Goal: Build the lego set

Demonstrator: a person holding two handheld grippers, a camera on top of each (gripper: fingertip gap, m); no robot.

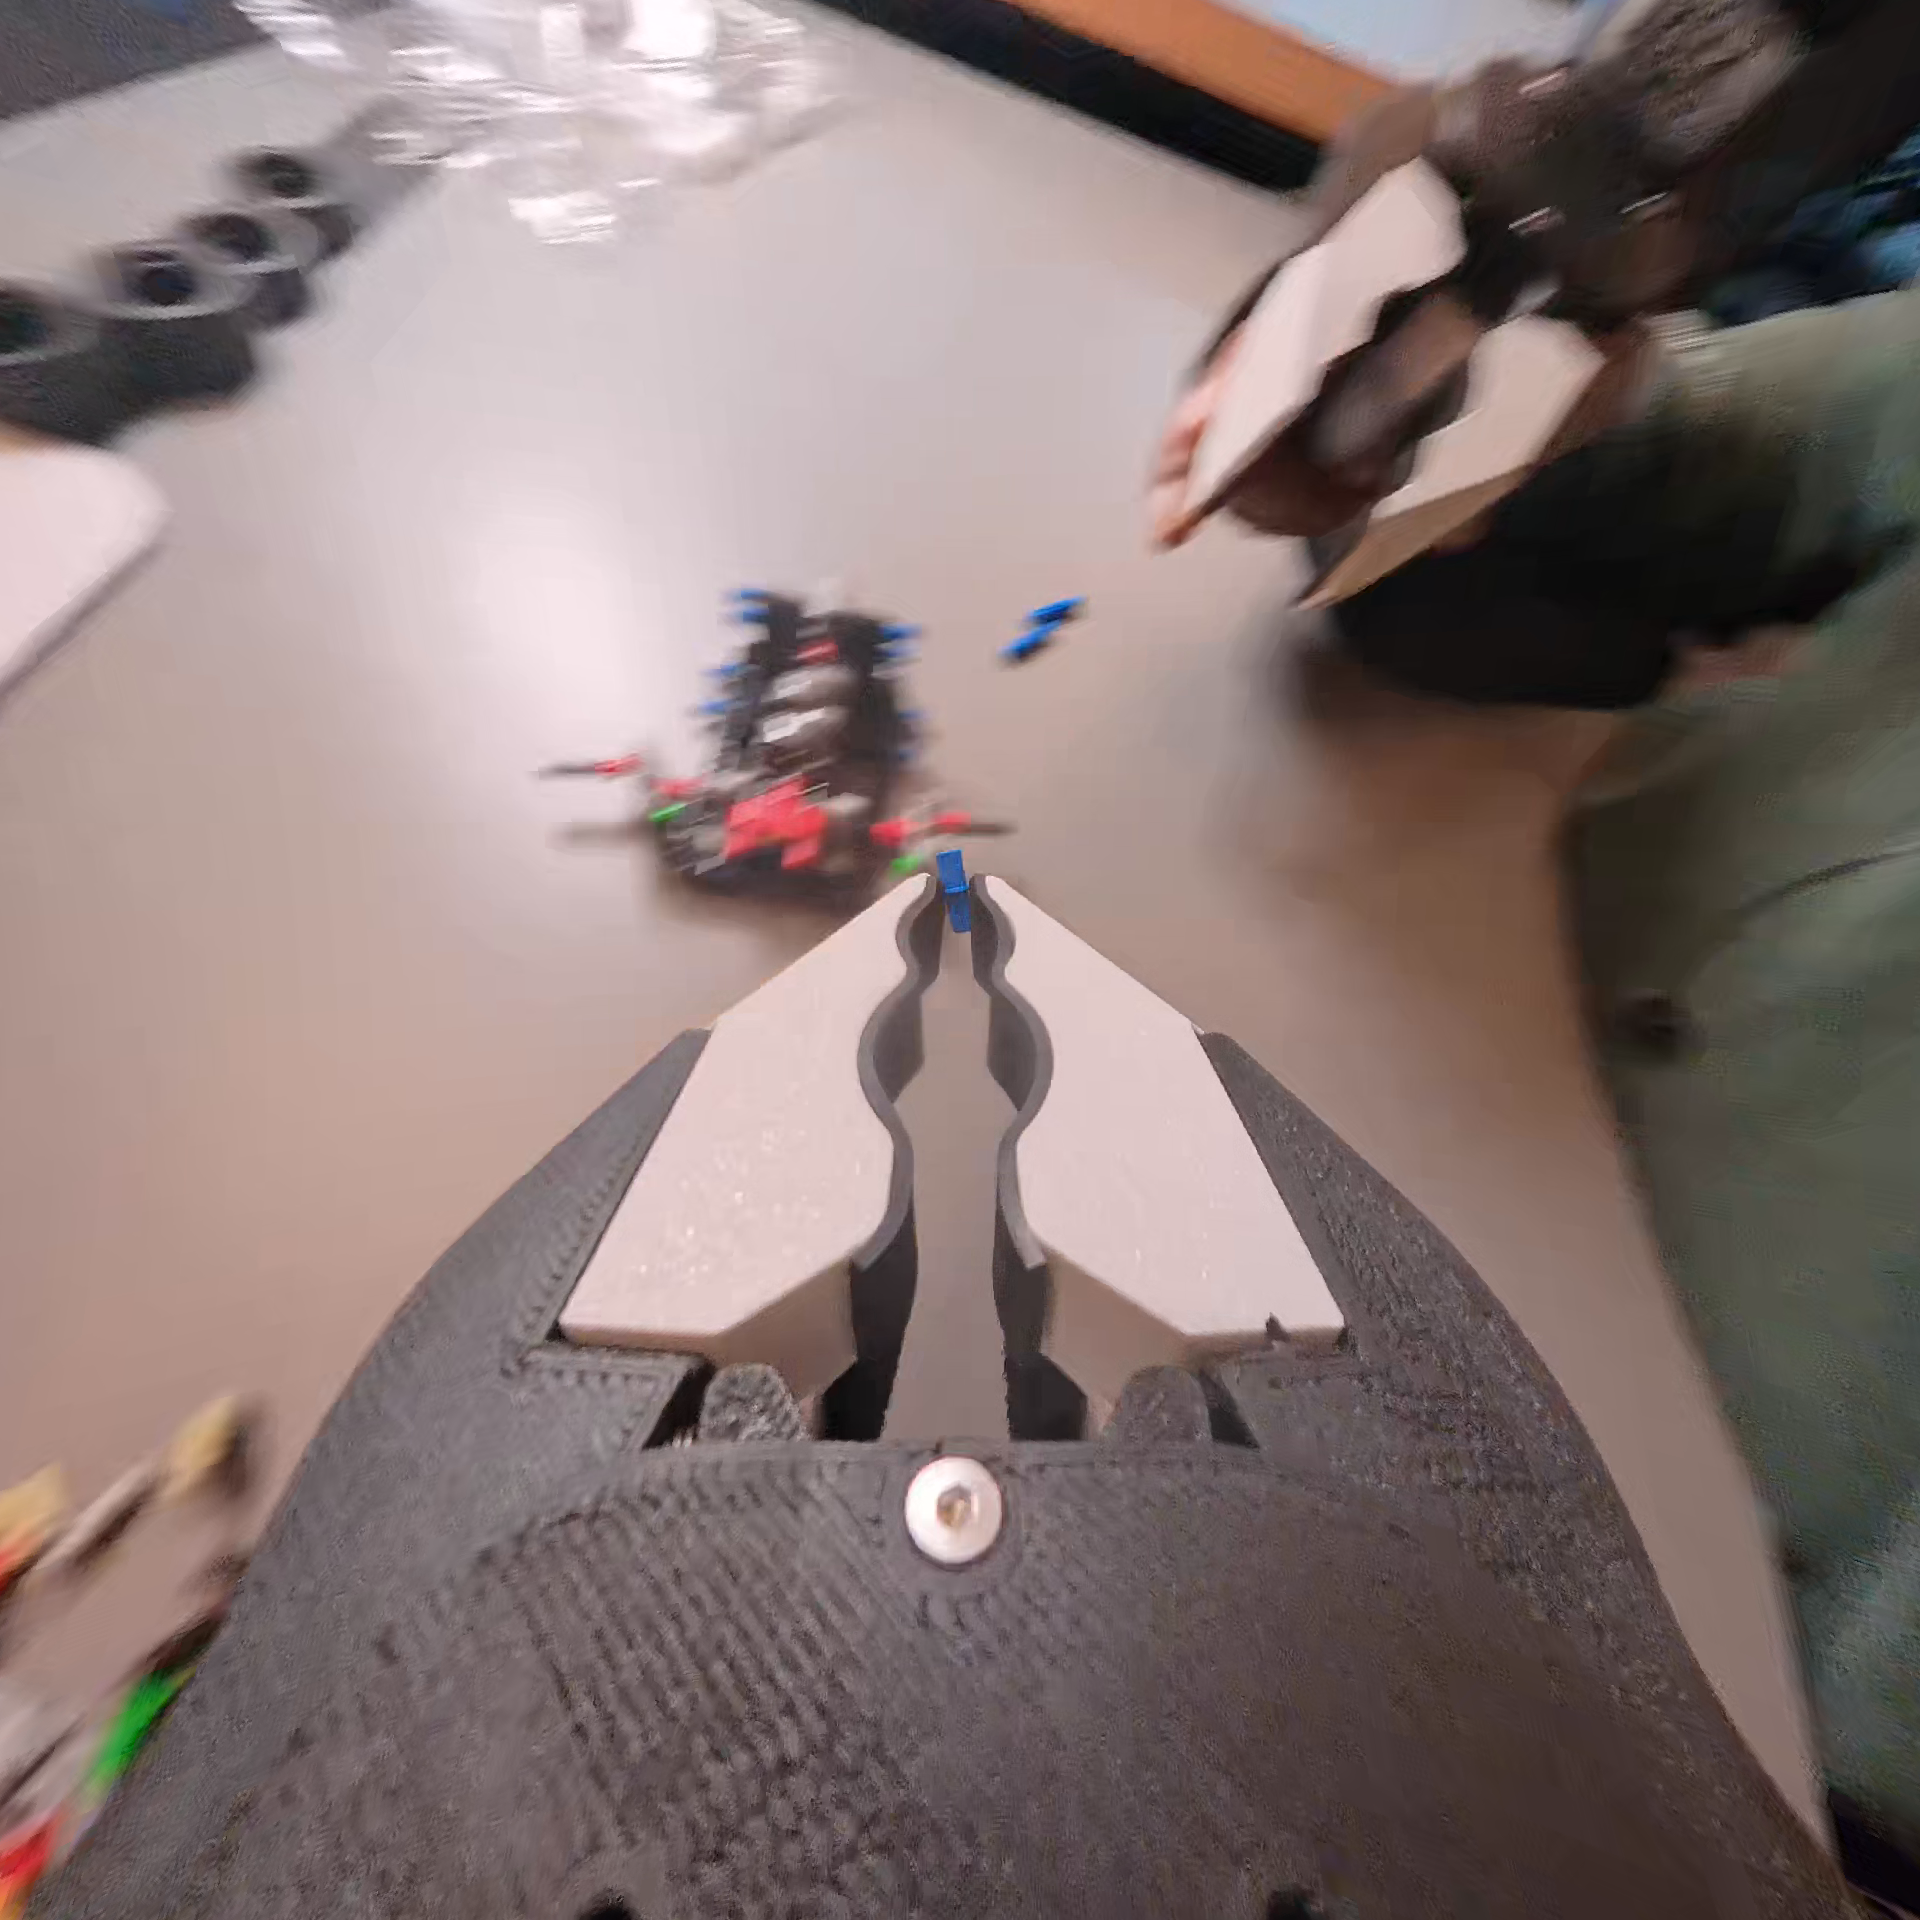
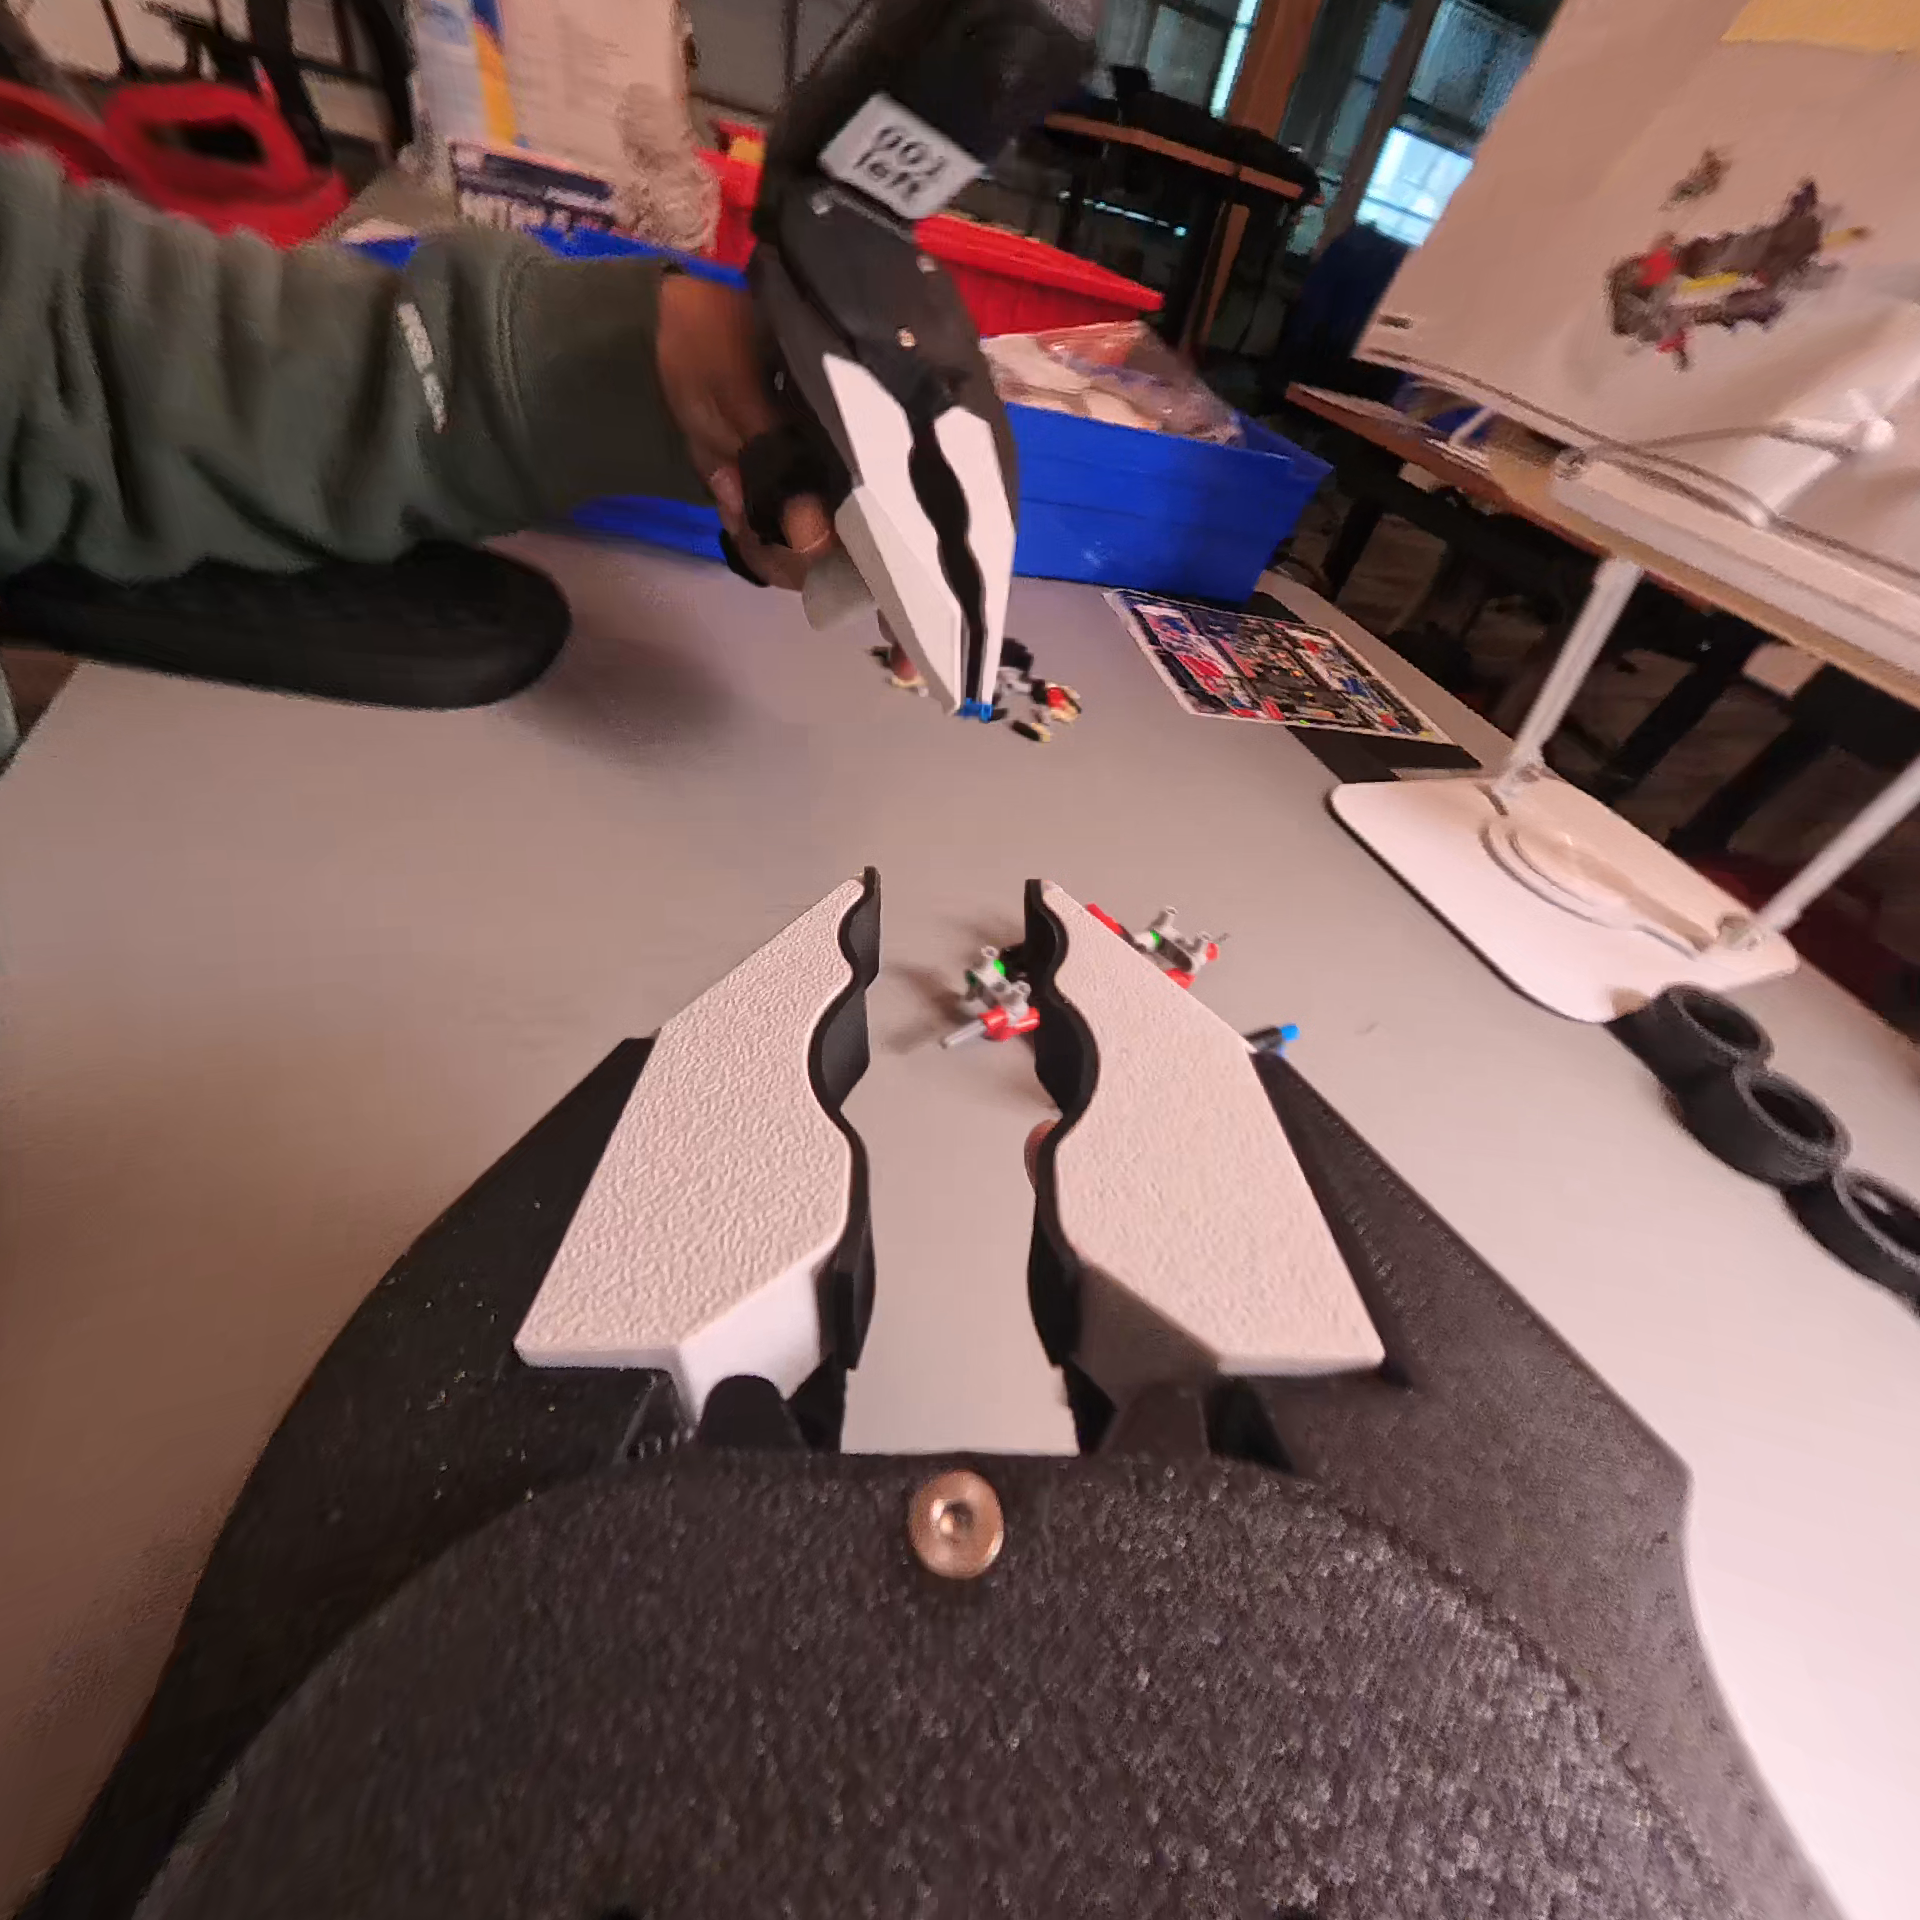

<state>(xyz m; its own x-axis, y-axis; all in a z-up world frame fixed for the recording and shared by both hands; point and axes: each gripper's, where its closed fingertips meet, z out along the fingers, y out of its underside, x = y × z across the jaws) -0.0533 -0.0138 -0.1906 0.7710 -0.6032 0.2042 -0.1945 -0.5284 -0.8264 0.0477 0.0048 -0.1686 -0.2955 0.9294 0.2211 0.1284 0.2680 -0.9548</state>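
Note:
My left gripper (image 1: 956, 883) is shut on a small blue peg (image 1: 953, 886), held above the table just short of the partly built black, red and blue lego model (image 1: 800, 743). It also shows in the right wrist view (image 2: 977, 707), pointing down with the blue peg (image 2: 975, 709) at its tip. My right gripper (image 2: 951, 883) is open and empty above the table, with the lego model (image 2: 1003, 987) partly hidden behind its right finger. In the left wrist view the right gripper (image 1: 1247, 551) hangs open at the upper right. Two loose blue pegs (image 1: 1042, 629) lie beside the model.
Several black tyres (image 1: 166, 301) stand at the left, also in the right wrist view (image 2: 1787, 1132). Clear plastic bags (image 1: 582, 104) lie at the back. Loose pieces (image 1: 94, 1621), a sticker sheet (image 2: 1268, 665), a white stand base (image 2: 1558, 894) with instruction booklet (image 2: 1683, 229), blue bin (image 2: 1143, 488). The left gripper's tips are roughly 11 centimetres from the right gripper's.

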